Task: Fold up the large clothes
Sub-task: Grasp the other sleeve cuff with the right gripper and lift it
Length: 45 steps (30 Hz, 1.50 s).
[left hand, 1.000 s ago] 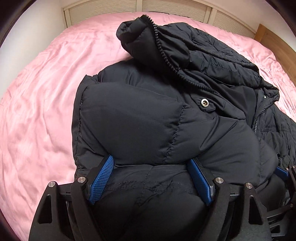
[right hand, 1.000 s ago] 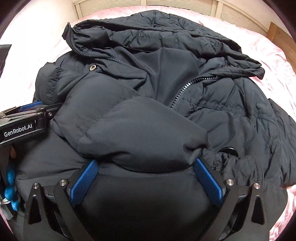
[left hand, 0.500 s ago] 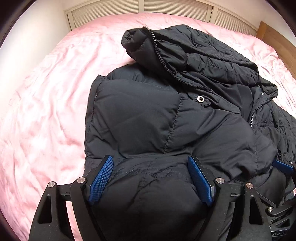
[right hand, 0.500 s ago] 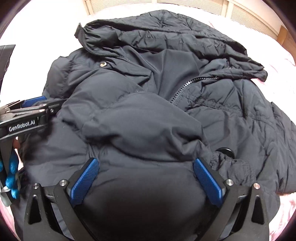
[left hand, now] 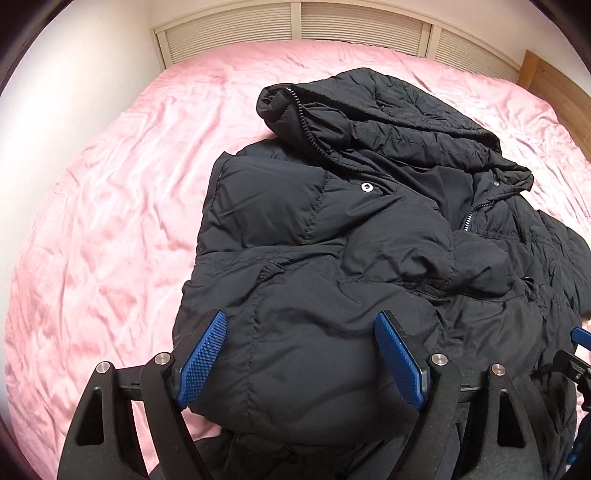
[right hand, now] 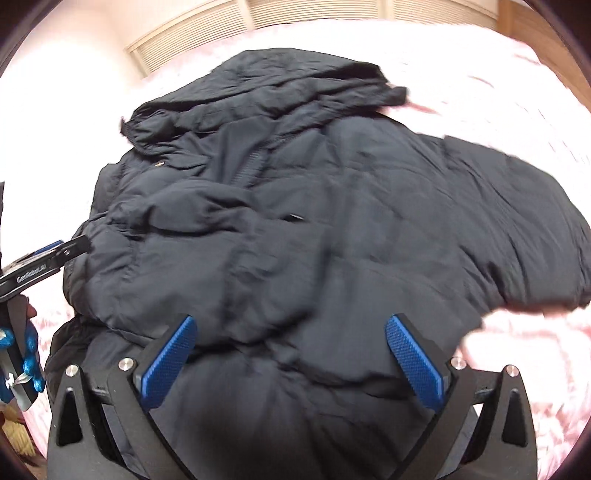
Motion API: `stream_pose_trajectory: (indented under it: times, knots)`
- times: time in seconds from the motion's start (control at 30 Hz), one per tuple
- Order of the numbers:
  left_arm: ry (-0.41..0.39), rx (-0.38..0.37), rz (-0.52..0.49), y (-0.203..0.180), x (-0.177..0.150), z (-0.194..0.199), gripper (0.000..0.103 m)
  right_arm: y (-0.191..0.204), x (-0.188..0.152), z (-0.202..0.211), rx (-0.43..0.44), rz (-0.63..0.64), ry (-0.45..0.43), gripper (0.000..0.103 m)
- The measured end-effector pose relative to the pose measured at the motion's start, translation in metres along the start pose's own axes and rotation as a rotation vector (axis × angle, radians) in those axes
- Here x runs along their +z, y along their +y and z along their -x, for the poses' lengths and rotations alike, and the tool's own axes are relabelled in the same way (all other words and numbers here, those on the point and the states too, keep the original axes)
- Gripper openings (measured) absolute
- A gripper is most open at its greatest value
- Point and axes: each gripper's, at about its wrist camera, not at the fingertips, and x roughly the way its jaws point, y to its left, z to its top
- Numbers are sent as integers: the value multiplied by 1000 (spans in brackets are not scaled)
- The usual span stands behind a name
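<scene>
We see the bed [left hand: 110,221] under its wrinkled pink sheet filling most of the left wrist view, with broad bare sheet to the left of the clothing and a band of it along the far side up to the slatted headboard [left hand: 295,29]; a wooden edge [left hand: 554,88] shows at the far right corner. On the bed lies the black puffer jacket [left hand: 332,258], bunched in thick folds, its hood [left hand: 388,122] piled toward the headboard and its left edge running straight down the sheet. In the right wrist view, which is blurred, the jacket [right hand: 332,221] spreads wide and one part reaches out to the right, with pink sheet showing beyond and below that edge. Our left gripper [left hand: 301,363] has its jaws spread wide, a puffy fold of the near hem bulging between the blue pads [left hand: 201,360]; we cannot tell whether they press it. Our right gripper [right hand: 291,363] likewise has its jaws wide apart with jacket fabric lying between them. A zipper [left hand: 314,129] runs along the hood edge, and a small metal snap [left hand: 366,187] sits on the chest panel
</scene>
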Motion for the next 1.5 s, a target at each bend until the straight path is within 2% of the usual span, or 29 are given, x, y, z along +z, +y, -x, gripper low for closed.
stream_pose_trajectory:
  times: [0.23, 0.6, 0.9, 1.1, 1.4, 1.47, 1.5]
  knots:
    - [-3, -10, 14, -34, -14, 4, 82, -99, -20, 10, -11, -198, -4, 103]
    - [0, 14, 77, -64, -20, 8, 82, -219, -27, 28, -51, -363, -47, 103]
    - [38, 53, 91, -69, -29, 8, 82, -335, -39, 29, -35, -659, -96, 103]
    - [62, 75, 92, -74, -39, 6, 82, -381, -43, 20, 47, -789, -123, 103]
    - [80, 81, 102, -74, -42, 7, 82, -417, -43, 9, 132, -939, -167, 102]
    - [85, 77, 100, -76, -44, 7, 82, -420, -41, 9, 138, -953, -178, 96]
    - [86, 76, 98, -77, -44, 7, 82, -421, -39, 8, 143, -960, -186, 89]
